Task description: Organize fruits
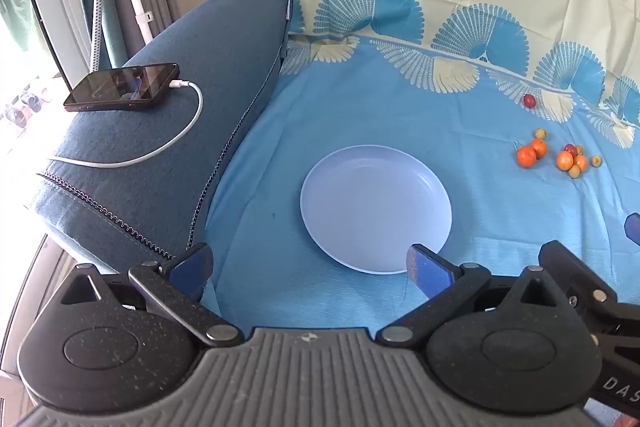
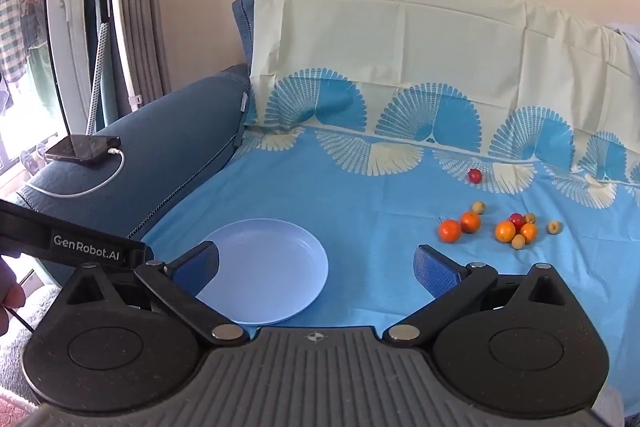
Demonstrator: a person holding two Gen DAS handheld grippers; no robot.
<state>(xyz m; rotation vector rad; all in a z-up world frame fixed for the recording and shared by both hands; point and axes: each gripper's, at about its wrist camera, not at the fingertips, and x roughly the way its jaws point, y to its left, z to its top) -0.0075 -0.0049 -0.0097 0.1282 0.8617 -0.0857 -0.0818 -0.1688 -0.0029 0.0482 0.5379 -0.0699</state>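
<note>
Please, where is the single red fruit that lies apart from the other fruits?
In the right wrist view, the red fruit lies alone on the blue sheet, right of the empty plate and beyond the orange fruits, near the fan-pattern border.

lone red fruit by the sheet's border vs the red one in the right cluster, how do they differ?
The lone red fruit sits apart, touching nothing, on the fan-pattern border; the clustered red fruit is wedged against orange fruits on the plain blue sheet. The lone one is fully visible and farther back; the clustered one is partly hidden and nearer the plate. Both are small, round, glossy red, and neither is on the plate yet.
</note>
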